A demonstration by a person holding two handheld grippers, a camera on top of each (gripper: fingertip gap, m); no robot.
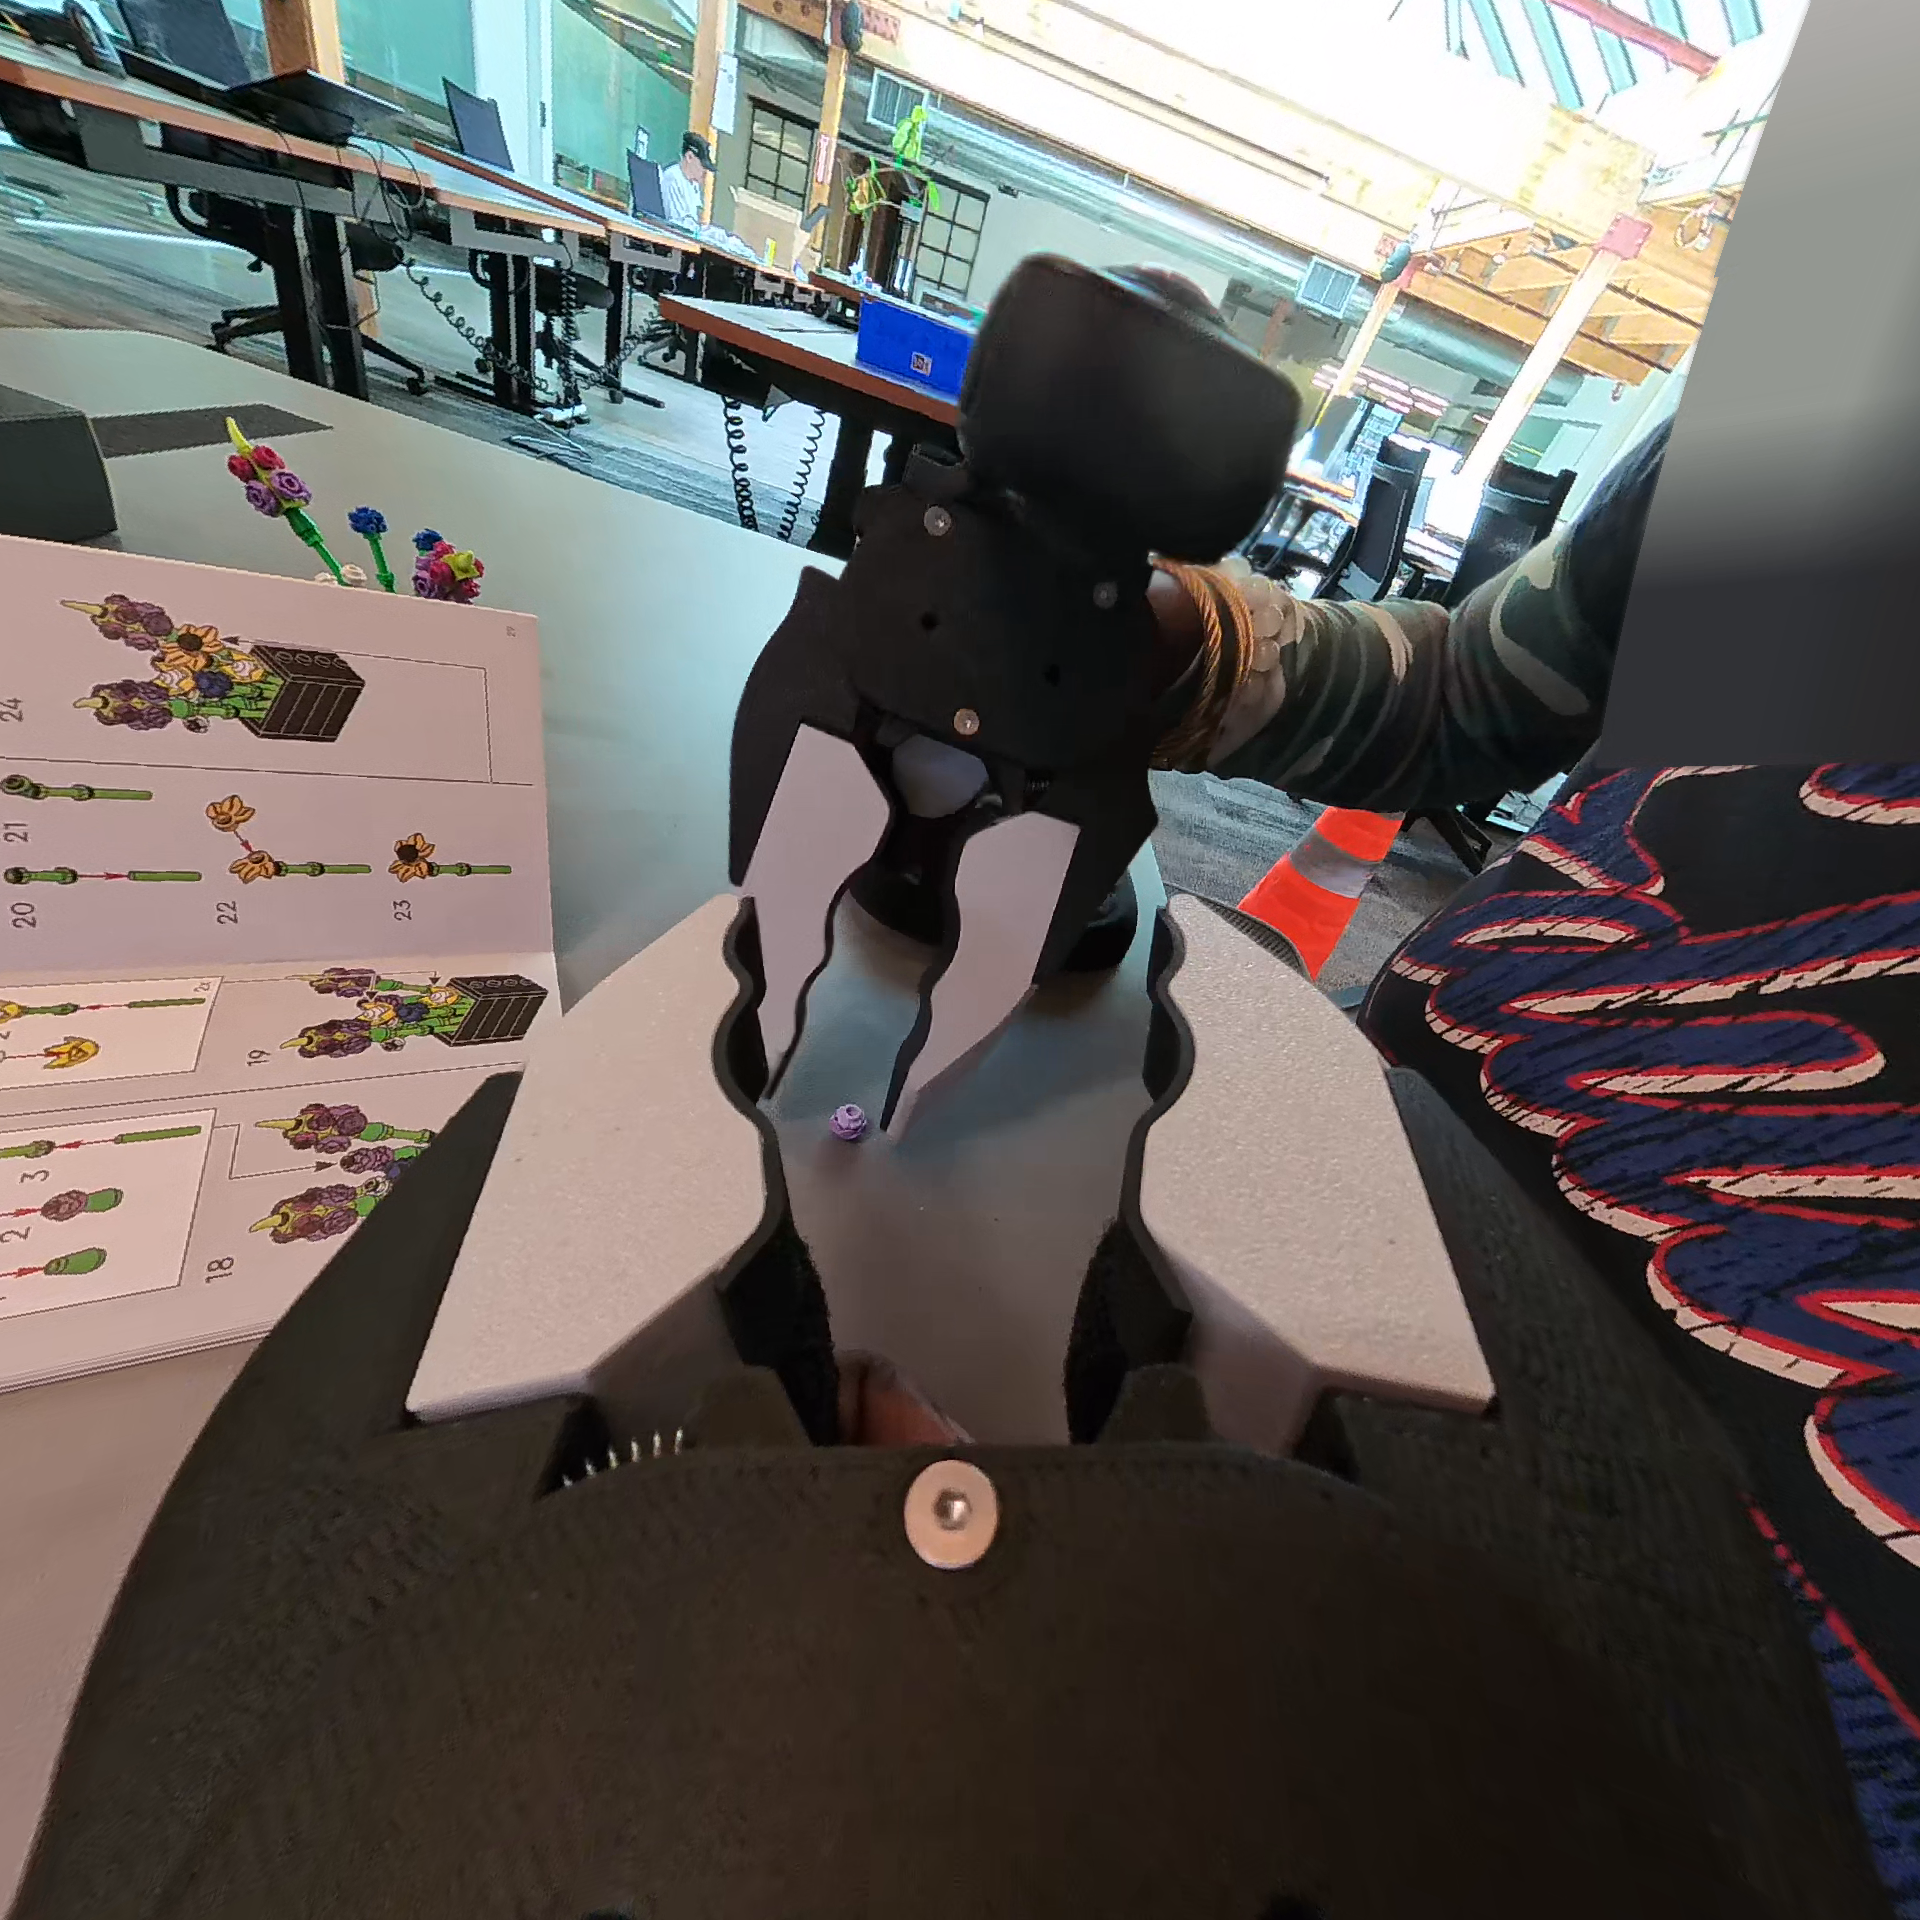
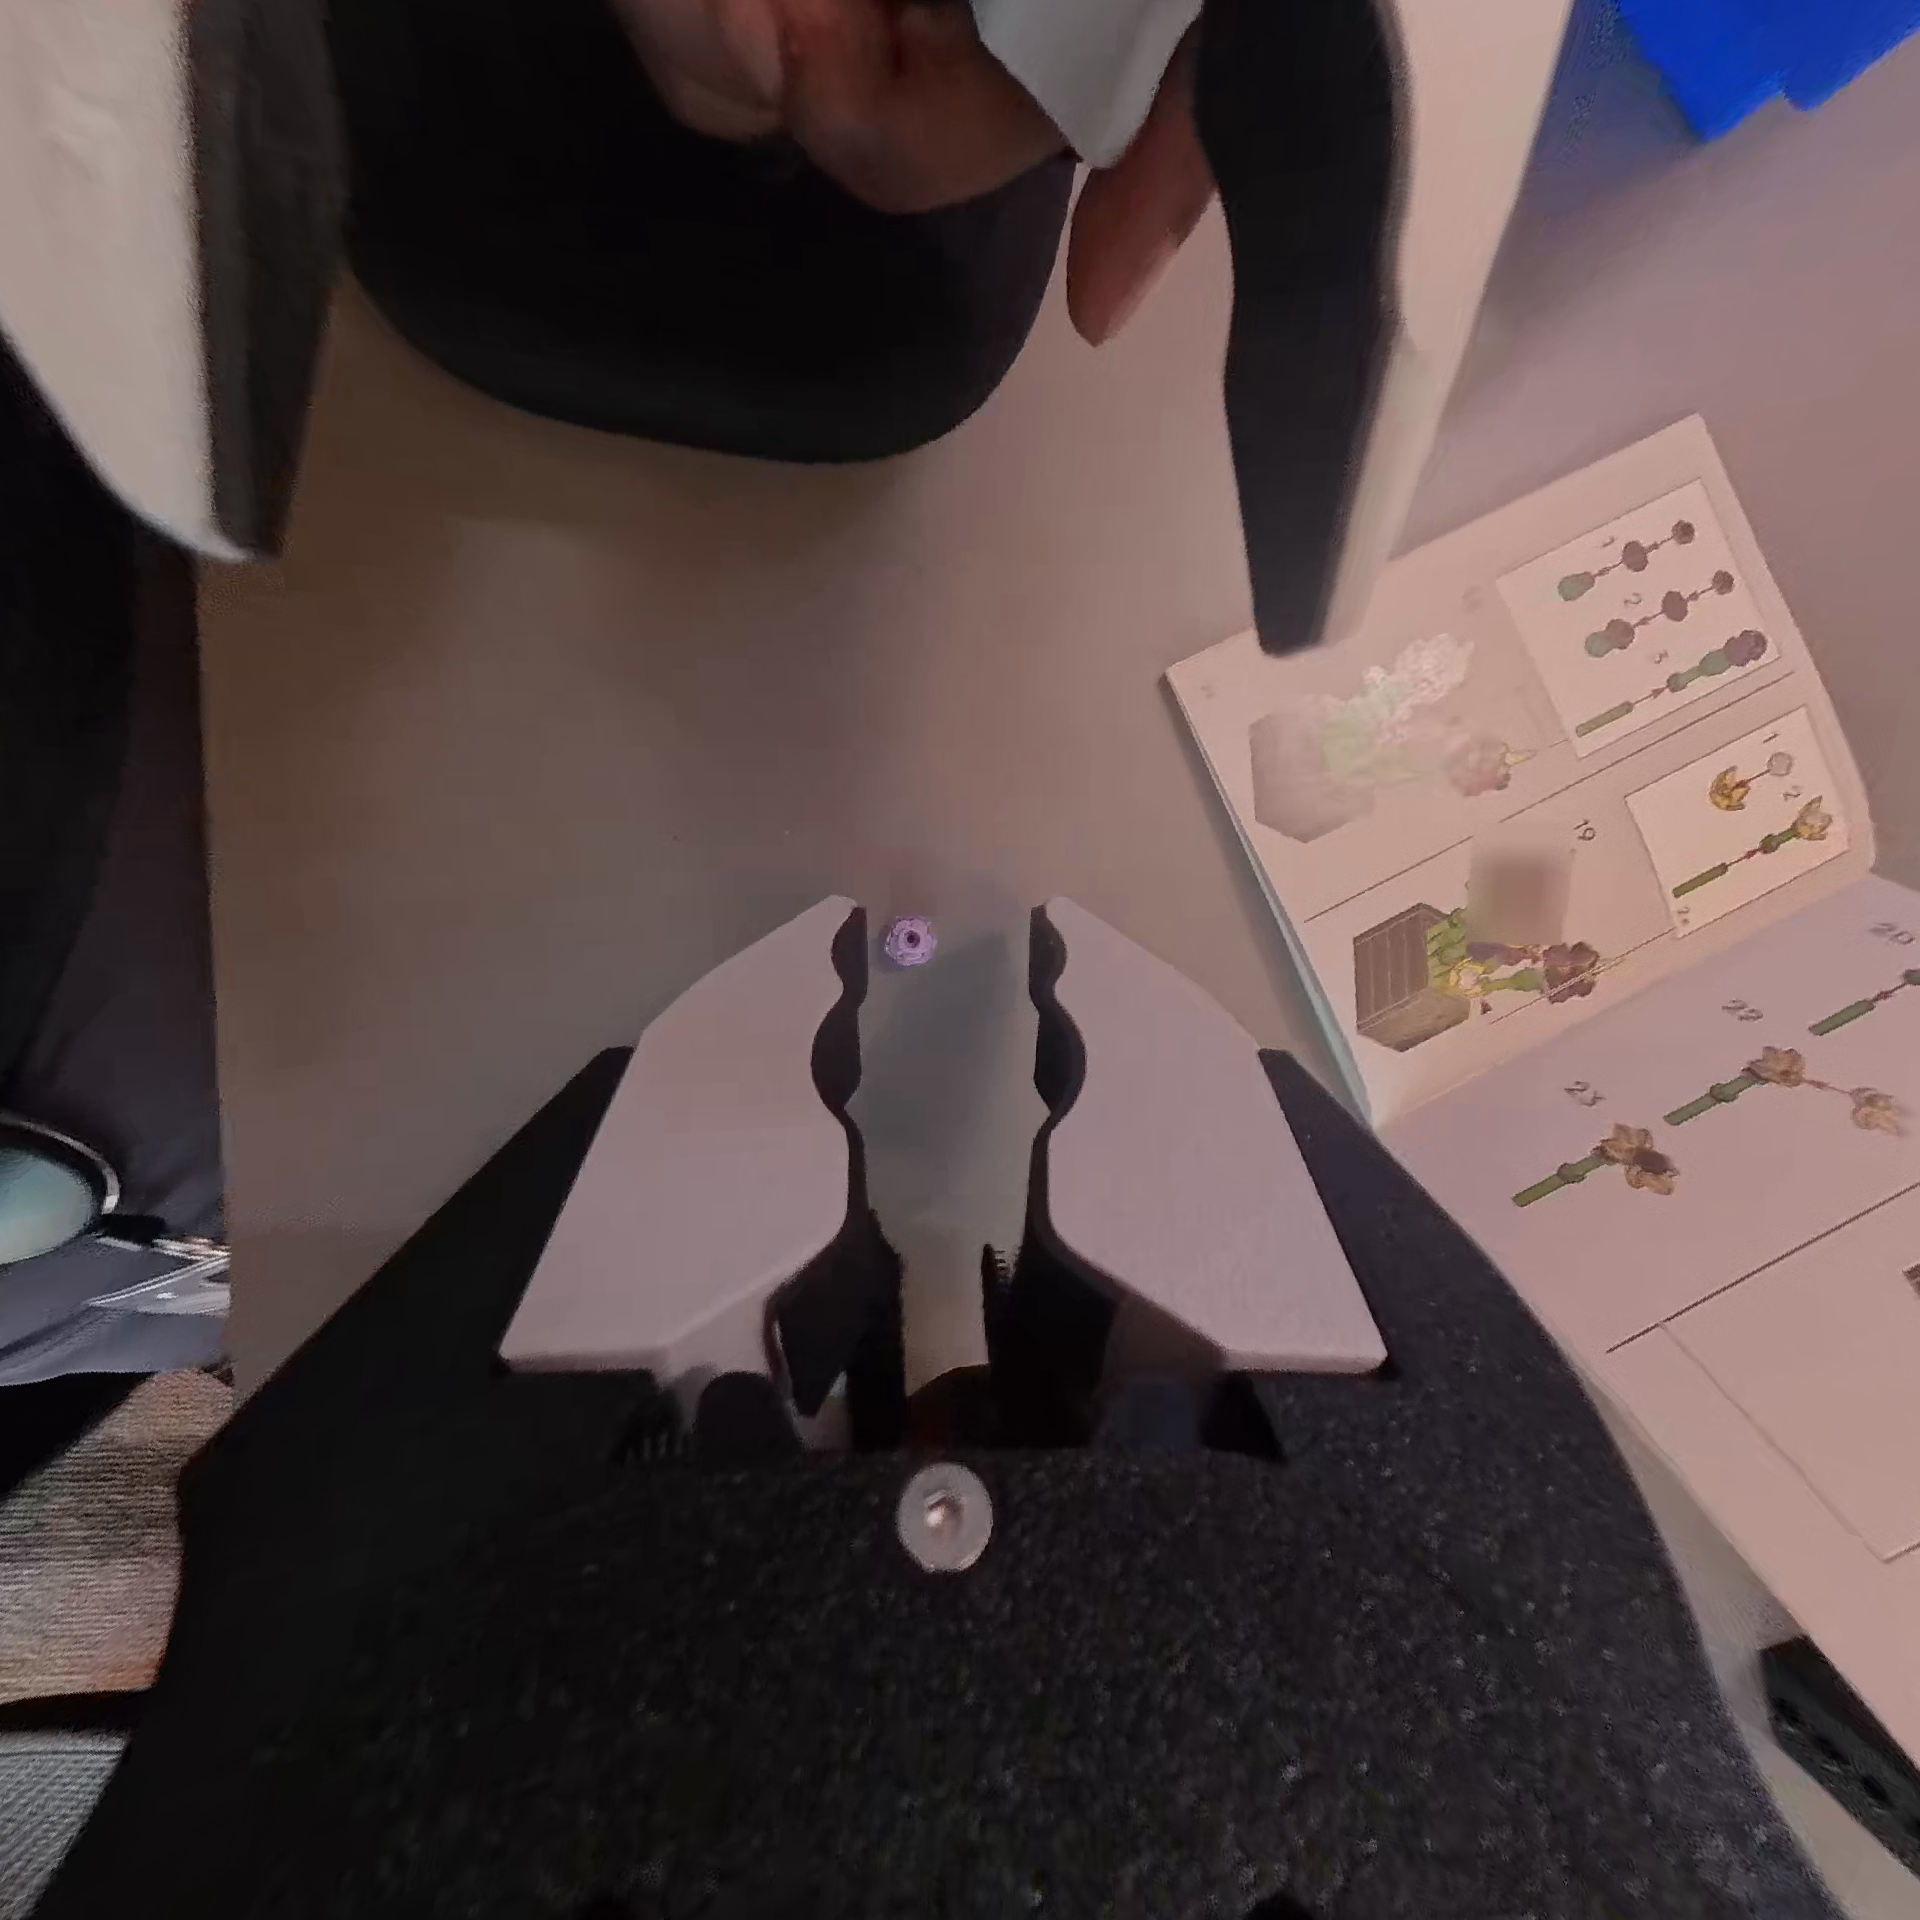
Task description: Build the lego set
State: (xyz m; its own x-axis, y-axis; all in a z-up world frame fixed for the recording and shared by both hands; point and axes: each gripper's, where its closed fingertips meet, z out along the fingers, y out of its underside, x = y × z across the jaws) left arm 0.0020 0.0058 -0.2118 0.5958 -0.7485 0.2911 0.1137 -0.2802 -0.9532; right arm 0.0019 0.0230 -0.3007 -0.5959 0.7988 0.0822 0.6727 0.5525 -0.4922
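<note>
A small purple round flower piece [image 1: 849,1122] lies on the grey table [image 1: 644,644]. My right gripper [image 1: 831,1108] points down at it, open, with its tips either side of the piece and just above the table. In the right wrist view the piece [image 2: 911,941] sits between the tips of the right gripper [image 2: 943,920], nearer the left finger and not clamped. My left gripper [image 1: 956,925] is open wide and empty, facing the right gripper close by; it also shows at the top of the right wrist view [image 2: 764,597].
An open instruction booklet [image 1: 260,831] lies to the left, also seen in the right wrist view [image 2: 1558,935]. Built flower stems [image 1: 353,520] stand behind it. A black box [image 1: 47,468] sits far left. The person's patterned shirt [image 1: 1662,1143] is at right, with the table edge and an orange cone [image 1: 1320,883] beyond. My right fingertips sit around 9 cm from my left ones.
</note>
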